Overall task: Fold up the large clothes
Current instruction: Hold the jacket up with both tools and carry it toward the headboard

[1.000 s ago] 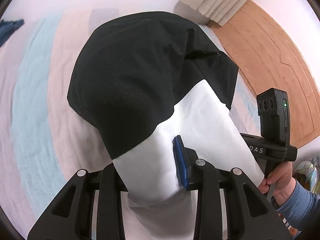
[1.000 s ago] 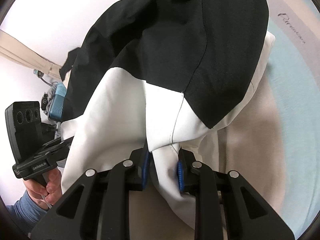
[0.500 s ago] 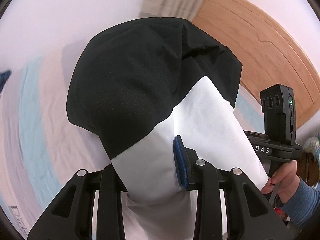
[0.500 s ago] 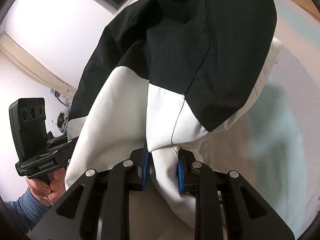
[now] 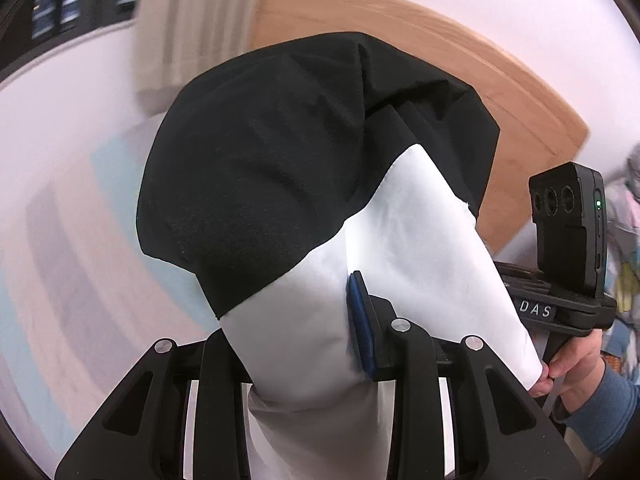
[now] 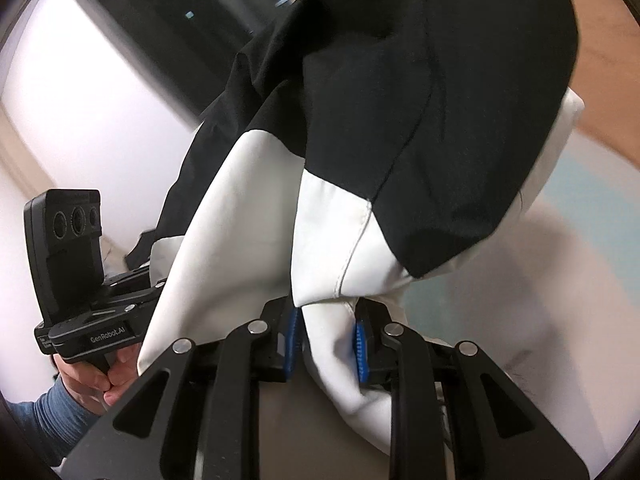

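One garment (image 5: 280, 184), black over most of its cloth with a white band along the gathered end, hangs between two grippers, and each gripper holds a bunch of the white part. In the left wrist view the left gripper (image 5: 320, 340) has its jaws closed on white cloth: one blue pad (image 5: 360, 332) shows on the right side of the bunch, while the other pad is hidden under the fabric. In the right wrist view the right gripper (image 6: 326, 344) has both blue pads (image 6: 291, 340) in sight, one on each side of a white fold, pressing on it, so these jaws too are closed on the garment. The black part billows forward from both grippers and covers the middle of each view. Two hands show, one in each view: the person's right hand (image 5: 568, 364) with a blue sleeve grips the handle of the other gripper at the right edge of the left wrist view, and the left hand (image 6: 100, 376), also in a blue sleeve, grips a handle at the lower left of the right wrist view. Below the garment lies one bed (image 5: 72, 248) with a striped sheet in pale blue, pink and grey, blurred. One wooden headboard (image 5: 460, 52) curves behind the cloth, one pale curtain (image 5: 192, 20) hangs beside it, and one dark window (image 6: 168, 12) shows on the white wall.
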Action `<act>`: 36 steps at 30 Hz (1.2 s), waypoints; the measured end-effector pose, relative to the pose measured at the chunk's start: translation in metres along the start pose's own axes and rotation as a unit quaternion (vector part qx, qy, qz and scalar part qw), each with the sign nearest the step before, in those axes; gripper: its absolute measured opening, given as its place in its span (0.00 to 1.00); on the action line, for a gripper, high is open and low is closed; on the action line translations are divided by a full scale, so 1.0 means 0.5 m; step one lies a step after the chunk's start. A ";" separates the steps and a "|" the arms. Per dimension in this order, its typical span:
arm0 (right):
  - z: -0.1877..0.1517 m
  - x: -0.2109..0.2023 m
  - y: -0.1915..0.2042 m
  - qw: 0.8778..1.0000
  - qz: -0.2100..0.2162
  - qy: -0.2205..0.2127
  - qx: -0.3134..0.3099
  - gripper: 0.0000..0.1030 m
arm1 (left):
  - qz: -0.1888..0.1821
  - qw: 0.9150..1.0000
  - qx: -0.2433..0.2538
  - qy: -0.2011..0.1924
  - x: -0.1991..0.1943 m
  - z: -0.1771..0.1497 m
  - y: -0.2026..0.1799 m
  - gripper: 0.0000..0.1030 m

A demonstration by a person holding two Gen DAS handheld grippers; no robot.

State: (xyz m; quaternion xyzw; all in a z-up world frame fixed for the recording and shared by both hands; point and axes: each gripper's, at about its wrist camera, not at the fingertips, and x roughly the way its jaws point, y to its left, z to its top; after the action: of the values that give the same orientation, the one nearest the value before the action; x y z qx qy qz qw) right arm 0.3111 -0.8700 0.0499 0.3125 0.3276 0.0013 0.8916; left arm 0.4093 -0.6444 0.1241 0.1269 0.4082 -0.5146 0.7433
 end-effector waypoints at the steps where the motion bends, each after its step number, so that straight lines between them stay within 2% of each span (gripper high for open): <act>1: 0.009 -0.046 -0.020 1.000 -0.013 -0.010 0.005 0.20 | -0.011 1.000 0.010 -0.001 0.007 0.020 -0.037 0.30; 6: 0.049 -0.209 -0.113 0.996 -0.074 -0.038 0.016 0.20 | -0.059 0.997 0.052 -0.002 0.064 0.104 -0.185 0.30; 11: 0.101 -0.337 -0.248 0.989 -0.142 -0.048 0.021 0.20 | -0.104 0.991 0.078 -0.003 0.190 0.193 -0.346 0.30; 15: 0.131 -0.381 -0.378 0.982 -0.182 -0.042 0.034 0.20 | -0.130 0.989 0.077 0.004 0.339 0.239 -0.434 0.30; 18: 0.141 -0.369 -0.494 0.977 -0.205 -0.025 0.047 0.20 | -0.136 0.987 0.081 0.022 0.459 0.239 -0.468 0.30; 22: 0.141 -0.313 -0.650 0.976 -0.205 0.008 0.079 0.20 | -0.167 0.983 0.054 0.049 0.624 0.229 -0.441 0.30; 23: 0.130 -0.287 -0.660 0.975 -0.204 0.015 0.084 0.20 | -0.173 0.982 0.047 0.053 0.657 0.227 -0.429 0.30; 25: 0.131 -0.237 -0.724 0.976 -0.192 0.034 0.101 0.20 | -0.165 0.984 0.038 0.061 0.714 0.222 -0.395 0.30; 28: 0.115 -0.162 -0.765 0.979 -0.168 0.058 0.105 0.20 | -0.138 0.987 0.022 0.074 0.763 0.220 -0.332 0.30; 31: 0.131 -0.074 -0.779 0.982 -0.141 0.081 0.099 0.20 | -0.104 0.991 0.012 0.087 0.790 0.221 -0.258 0.30; 36: 0.117 0.068 -0.740 0.983 -0.125 0.113 0.078 0.20 | -0.059 0.992 -0.005 0.108 0.844 0.207 -0.116 0.31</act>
State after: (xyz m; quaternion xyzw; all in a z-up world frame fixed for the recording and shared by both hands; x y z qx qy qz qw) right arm 0.2972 -1.1932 -0.1418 0.3353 0.4616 -0.1001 0.8151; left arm 0.4663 -1.0121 -0.1080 0.1537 0.4958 -0.5385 0.6637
